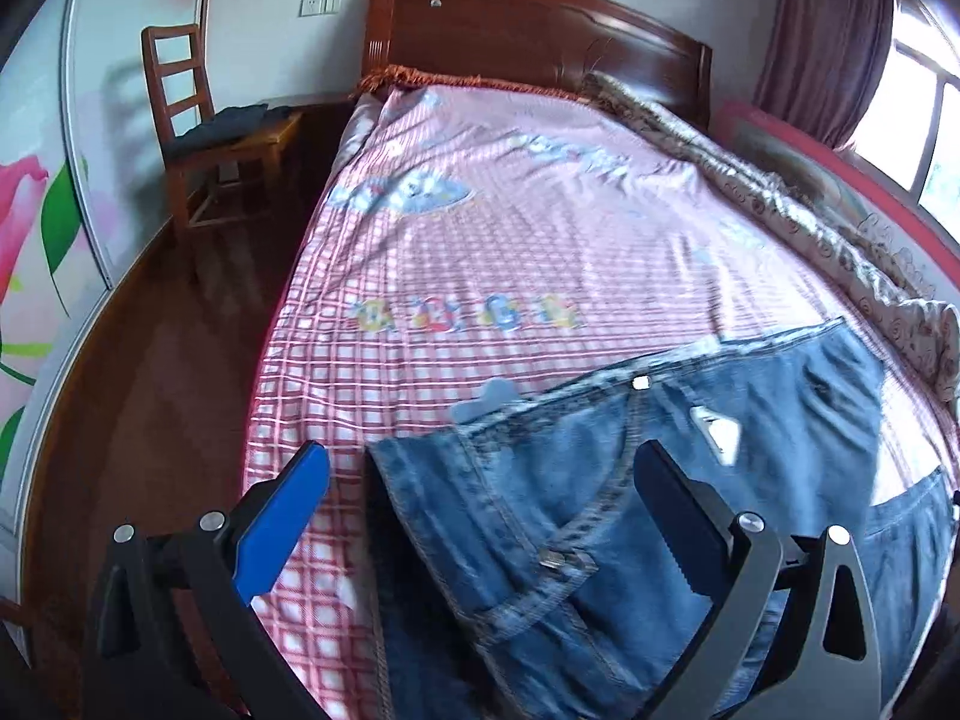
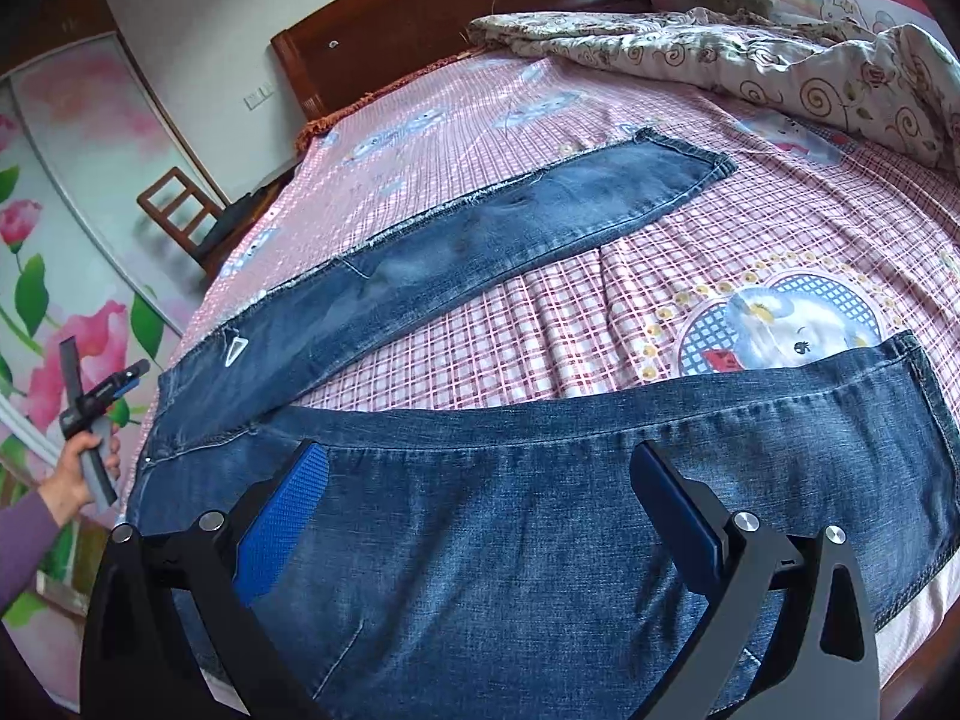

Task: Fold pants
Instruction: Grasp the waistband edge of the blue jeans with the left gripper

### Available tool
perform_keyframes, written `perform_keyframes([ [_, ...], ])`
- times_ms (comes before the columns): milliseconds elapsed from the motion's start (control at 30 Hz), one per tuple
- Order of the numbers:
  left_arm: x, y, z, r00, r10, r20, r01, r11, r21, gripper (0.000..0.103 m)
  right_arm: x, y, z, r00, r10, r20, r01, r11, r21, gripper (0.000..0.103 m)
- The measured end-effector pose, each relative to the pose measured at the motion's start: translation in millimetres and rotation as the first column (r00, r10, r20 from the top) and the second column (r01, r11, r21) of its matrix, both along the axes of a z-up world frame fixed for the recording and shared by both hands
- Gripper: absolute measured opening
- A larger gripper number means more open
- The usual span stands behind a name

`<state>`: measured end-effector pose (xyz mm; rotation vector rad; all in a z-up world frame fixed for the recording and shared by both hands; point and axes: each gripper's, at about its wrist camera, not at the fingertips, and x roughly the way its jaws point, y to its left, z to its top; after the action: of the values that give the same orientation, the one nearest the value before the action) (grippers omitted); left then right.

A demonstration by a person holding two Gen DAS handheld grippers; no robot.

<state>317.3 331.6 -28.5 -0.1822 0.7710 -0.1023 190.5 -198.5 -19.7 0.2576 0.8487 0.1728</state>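
Blue jeans (image 2: 540,528) lie spread on the pink checked bed sheet (image 2: 600,312), the two legs splayed apart; one leg (image 2: 480,240) runs toward the headboard, the other lies across the near edge. In the left wrist view the waist end with its metal button (image 1: 552,561) and fly is below my left gripper (image 1: 480,480), which is open and holds nothing. My right gripper (image 2: 477,486) hovers open over the near leg, fingers astride bare denim. The left gripper (image 2: 102,402) also shows at the far left in a person's hand.
A crumpled floral quilt (image 2: 780,66) is heaped along the bed's far side. The wooden headboard (image 1: 528,24) stands behind. A wooden chair (image 1: 198,120) with dark clothes on it stands beside the bed on the wood floor. A flowered wardrobe door (image 1: 36,210) is at left.
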Motion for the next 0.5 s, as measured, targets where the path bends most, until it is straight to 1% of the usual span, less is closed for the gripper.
perform_keyframes([
  [167, 29.5, 7.0, -22.8, 0.995, -0.082, -0.058, 0.080, 0.996, -0.041, 0.101, 10.4, 12.5, -8.4, 0.999, 0.017, -0.038, -0.016, 0.999, 0.028, 0.100],
  [200, 33.6, 8.1, -27.9, 0.991, -0.109, -0.073, 0.104, 0.992, -0.073, 0.100, 13.0, 17.2, -10.5, 0.998, 0.027, -0.053, -0.025, 0.999, 0.029, 0.100],
  [267, 38.1, 10.2, -37.0, 0.986, -0.132, -0.102, 0.122, 0.987, -0.102, 0.095, 15.9, 24.0, -13.0, 0.997, 0.044, -0.059, -0.042, 0.999, 0.031, 0.100],
  [300, 35.4, 11.7, -36.6, 0.987, -0.137, -0.084, 0.127, 0.985, -0.114, 0.092, 16.9, 27.8, -13.3, 0.997, 0.056, -0.056, -0.055, 0.998, 0.031, 0.100],
  [333, 33.0, 13.6, -34.7, 0.986, -0.147, -0.072, 0.136, 0.980, -0.143, 0.084, 16.9, 31.2, -12.9, 0.996, 0.066, -0.051, -0.065, 0.998, 0.029, 0.100],
  [367, 31.8, 15.6, -33.9, 0.986, -0.148, -0.077, 0.135, 0.978, -0.158, 0.070, 17.2, 34.1, -12.7, 0.996, 0.076, -0.048, -0.075, 0.997, 0.025, 0.100],
  [400, 29.9, 18.4, -33.2, 0.986, -0.144, -0.083, 0.129, 0.978, -0.163, 0.064, 17.7, 36.9, -13.0, 0.995, 0.087, -0.047, -0.086, 0.996, 0.024, 0.100],
  [433, 27.6, 21.2, -33.7, 0.984, -0.149, -0.092, 0.131, 0.975, -0.177, 0.061, 18.4, 38.9, -13.5, 0.994, 0.095, -0.050, -0.094, 0.995, 0.028, 0.100],
  [467, 26.3, 23.3, -34.4, 0.984, -0.145, -0.100, 0.127, 0.977, -0.172, 0.048, 19.1, 40.3, -14.2, 0.993, 0.102, -0.051, -0.100, 0.994, 0.033, 0.100],
  [500, 23.6, 25.2, -34.0, 0.984, -0.134, -0.113, 0.115, 0.981, -0.159, 0.038, 19.4, 41.7, -14.7, 0.993, 0.107, -0.051, -0.105, 0.994, 0.037, 0.100],
])
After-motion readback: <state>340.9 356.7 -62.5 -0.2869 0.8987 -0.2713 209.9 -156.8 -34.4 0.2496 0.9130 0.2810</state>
